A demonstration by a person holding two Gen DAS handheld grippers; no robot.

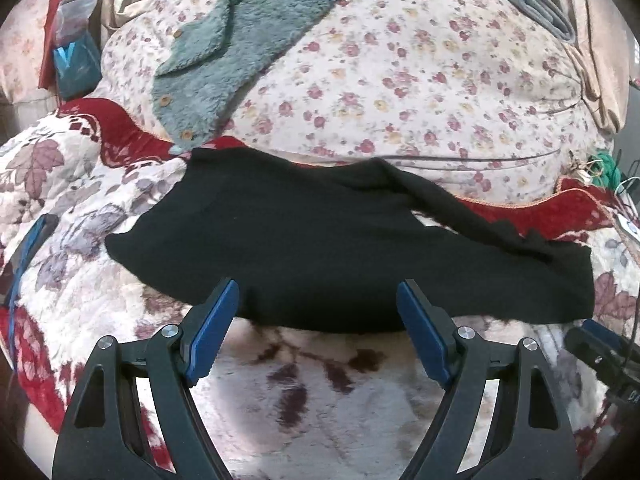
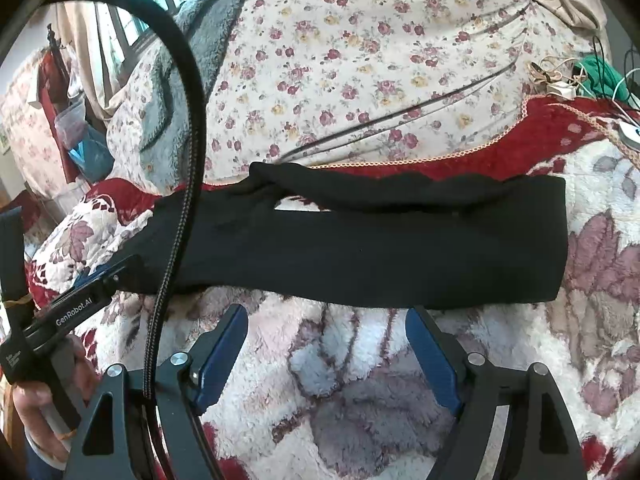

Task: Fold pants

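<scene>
Black pants lie folded lengthwise in a long band across a fleecy floral blanket; the same pants stretch left to right in the right wrist view, with an upper layer bunched along the far edge. My left gripper is open, its blue fingertips just over the near edge of the pants, nothing between them. My right gripper is open too, its tips at the near edge of the band. The other gripper shows at the left of the right wrist view, held by a hand.
A floral duvet is heaped behind the pants, with a grey-green fleece garment on it. A black braided cable hangs across the left of the right wrist view. Cords and green items lie at the far right.
</scene>
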